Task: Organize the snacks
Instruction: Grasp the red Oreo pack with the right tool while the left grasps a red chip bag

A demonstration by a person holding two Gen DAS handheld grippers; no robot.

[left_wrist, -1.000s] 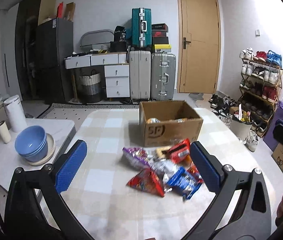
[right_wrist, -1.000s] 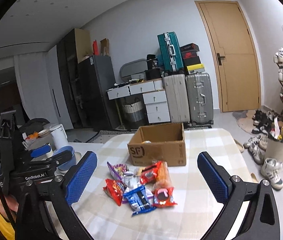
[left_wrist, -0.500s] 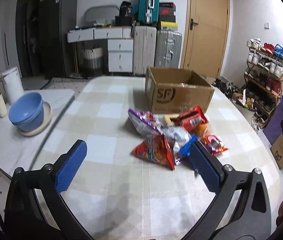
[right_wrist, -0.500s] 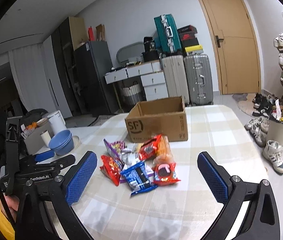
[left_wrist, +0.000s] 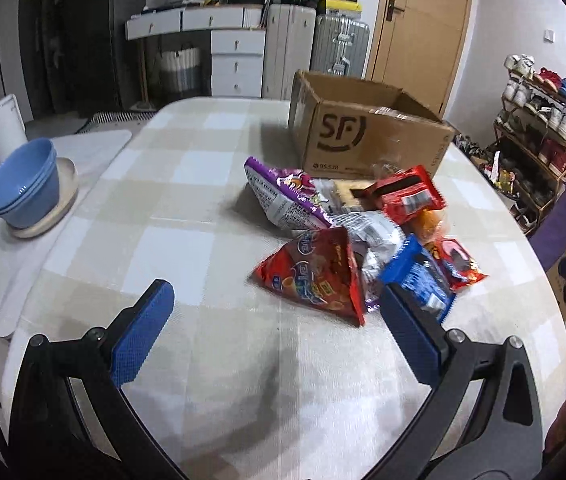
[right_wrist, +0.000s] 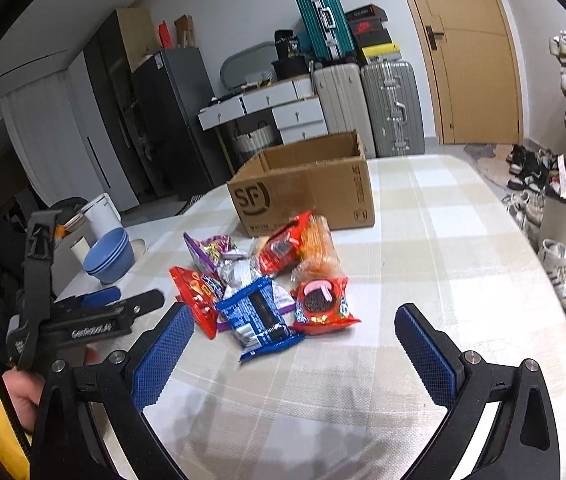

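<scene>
A pile of snack packets lies on the checked table in front of an open cardboard box (left_wrist: 367,140) (right_wrist: 303,192). Nearest my left gripper (left_wrist: 275,312) is a red triangular chip bag (left_wrist: 315,276), with a blue cookie pack (left_wrist: 419,276) beside it and a purple bag (left_wrist: 283,196) and red pack (left_wrist: 407,194) behind. My left gripper is open and empty, just short of the red bag. My right gripper (right_wrist: 295,336) is open and empty, close above the blue cookie pack (right_wrist: 259,316) and a red cookie pack (right_wrist: 321,304). The left gripper also shows in the right wrist view (right_wrist: 119,304).
Stacked blue bowls (left_wrist: 23,188) on a plate and a white canister (left_wrist: 3,128) stand on a side table at the left. The checked table (left_wrist: 211,380) curves off at right, with a shoe rack (left_wrist: 539,140) beyond. Suitcases and drawers line the back wall.
Both grippers have moved forward and down toward the snack pile, which now looks larger and nearer. Both stay open.
</scene>
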